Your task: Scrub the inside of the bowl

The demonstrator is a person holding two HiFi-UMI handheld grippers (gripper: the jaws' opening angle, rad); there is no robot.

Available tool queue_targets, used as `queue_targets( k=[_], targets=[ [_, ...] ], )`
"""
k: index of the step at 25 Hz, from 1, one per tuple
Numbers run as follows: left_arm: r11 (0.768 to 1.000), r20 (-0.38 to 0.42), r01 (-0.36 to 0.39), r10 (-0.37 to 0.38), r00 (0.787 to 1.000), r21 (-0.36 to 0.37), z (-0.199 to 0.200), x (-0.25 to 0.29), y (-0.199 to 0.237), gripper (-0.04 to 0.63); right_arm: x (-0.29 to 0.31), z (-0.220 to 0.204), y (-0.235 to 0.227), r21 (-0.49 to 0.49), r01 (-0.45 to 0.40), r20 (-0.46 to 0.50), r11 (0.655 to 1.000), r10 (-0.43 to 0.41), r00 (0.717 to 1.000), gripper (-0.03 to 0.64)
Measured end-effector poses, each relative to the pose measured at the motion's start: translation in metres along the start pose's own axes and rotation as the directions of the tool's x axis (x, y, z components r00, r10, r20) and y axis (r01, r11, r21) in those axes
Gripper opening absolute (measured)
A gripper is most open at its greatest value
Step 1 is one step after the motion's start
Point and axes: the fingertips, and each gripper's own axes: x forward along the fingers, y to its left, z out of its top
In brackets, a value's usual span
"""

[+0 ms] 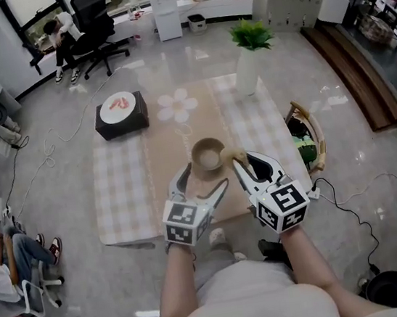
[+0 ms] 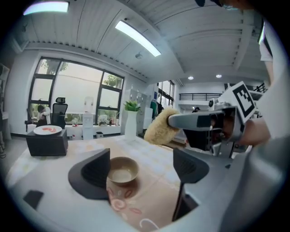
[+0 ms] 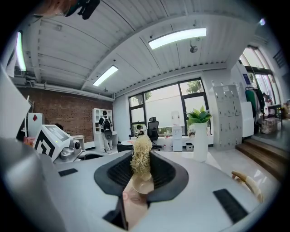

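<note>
So the bowl (image 1: 207,154) is a small tan one with a pale inside. It sits upright on the beige flower-print mat (image 1: 180,131) that runs down the middle of the low table (image 1: 123,194), with checked cloth on either side.

The left hand-held gripper (image 1: 205,175) is right at the near side of the bowl with its jaws spread wide. From its own camera the bowl sits in the gap, tucked close to the left jaw, but neither pad presses on it - so it's open and holding nothing.

The right hand-held gripper (image 1: 244,161) has its jaws clamped on a straw-coloured fibrous scrubber (image 3: 141,156), which sticks out past the jaw tips. From the head view the scrubber is over the bowl's right rim. The left gripper view shows it lifted above the table - up and to the right of the bowl, not down inside it.

Further back on the table there's a white vase (image 1: 247,72) with a green plant on the right. On the left is a black box (image 1: 121,121) with a white plate (image 1: 117,103) on top, and both are well apart from the bowl.
</note>
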Motion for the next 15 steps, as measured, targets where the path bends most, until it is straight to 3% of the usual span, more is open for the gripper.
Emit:
queue_targets(
  k=[5,15],
  targets=[
    [0.997,-0.059,0.071,-0.068,0.996,0.034,-0.017,0.024,0.016,0.407,0.023,-0.010,-0.016,0.018,0.042,-0.036,0.999,-0.041,0.998,0.095],
    [0.990,-0.184,0.124,-0.109,0.977,0.072,-0.056,0.061,0.043,0.407,0.058,-0.024,-0.043,0.043,0.107,-0.088,0.993,-0.103,0.991,0.095]
  ],
)
